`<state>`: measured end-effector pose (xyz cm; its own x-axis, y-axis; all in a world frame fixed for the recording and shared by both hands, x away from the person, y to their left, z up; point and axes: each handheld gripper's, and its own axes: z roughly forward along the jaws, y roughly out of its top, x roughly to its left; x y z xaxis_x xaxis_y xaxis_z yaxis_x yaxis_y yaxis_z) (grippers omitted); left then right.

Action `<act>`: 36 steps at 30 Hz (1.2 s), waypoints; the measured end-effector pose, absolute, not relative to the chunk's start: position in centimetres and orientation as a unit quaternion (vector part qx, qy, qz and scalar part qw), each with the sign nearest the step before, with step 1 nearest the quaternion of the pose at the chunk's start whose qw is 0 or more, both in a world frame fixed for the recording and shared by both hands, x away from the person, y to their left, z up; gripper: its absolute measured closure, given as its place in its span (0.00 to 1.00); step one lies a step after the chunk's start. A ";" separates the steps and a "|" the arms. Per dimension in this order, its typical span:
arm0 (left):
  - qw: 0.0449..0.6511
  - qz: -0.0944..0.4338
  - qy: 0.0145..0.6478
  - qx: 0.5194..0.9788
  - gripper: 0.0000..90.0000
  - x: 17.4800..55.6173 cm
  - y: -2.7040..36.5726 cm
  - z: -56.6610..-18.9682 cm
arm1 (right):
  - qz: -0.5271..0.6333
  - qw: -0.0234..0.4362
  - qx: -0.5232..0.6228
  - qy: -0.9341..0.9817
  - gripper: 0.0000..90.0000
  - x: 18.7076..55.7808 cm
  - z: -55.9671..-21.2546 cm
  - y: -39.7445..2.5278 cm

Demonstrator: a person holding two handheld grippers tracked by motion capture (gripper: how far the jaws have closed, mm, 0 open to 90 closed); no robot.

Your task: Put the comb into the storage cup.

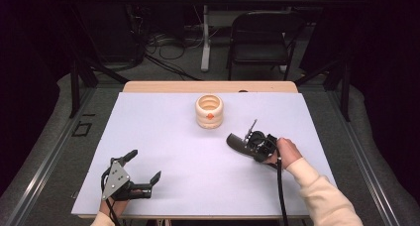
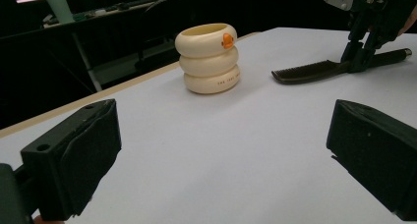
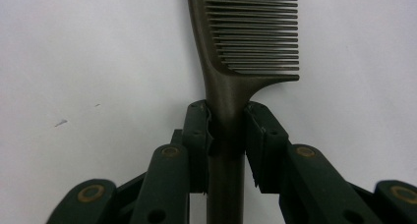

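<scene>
A dark comb (image 1: 236, 141) lies low on the white table top (image 1: 163, 137), right of centre, its toothed end pointing left. My right gripper (image 1: 255, 142) is shut on the comb's handle. In the right gripper view both pads clamp the handle (image 3: 227, 130) just behind the teeth (image 3: 255, 32). The left gripper view shows the comb (image 2: 310, 70) with the right gripper (image 2: 359, 57) coming down on it from above. My left gripper (image 1: 145, 165) rests open near the front left edge, with nothing between its jaws (image 2: 223, 155).
A cream holder (image 1: 209, 112) shaped like stacked rings, with an orange dot, stands at the middle back of the table; it is open at the top (image 2: 209, 57). Behind the table stand a folding chair (image 1: 260, 35) and loose cables on the floor.
</scene>
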<state>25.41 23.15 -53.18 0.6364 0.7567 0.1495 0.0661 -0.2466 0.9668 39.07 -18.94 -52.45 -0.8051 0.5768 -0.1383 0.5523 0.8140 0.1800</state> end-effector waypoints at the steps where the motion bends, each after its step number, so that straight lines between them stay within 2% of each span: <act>1: 0.544 0.317 0.285 0.723 0.00 25.4 23.1 -53.2 | 0.075 0.095 0.301 0.946 0.80 39.0 -52.5 -19.0; 36: 0.545 0.317 0.285 0.722 0.00 25.4 23.2 -53.2 | 0.188 0.095 0.326 0.921 0.80 37.6 -50.1 -21.6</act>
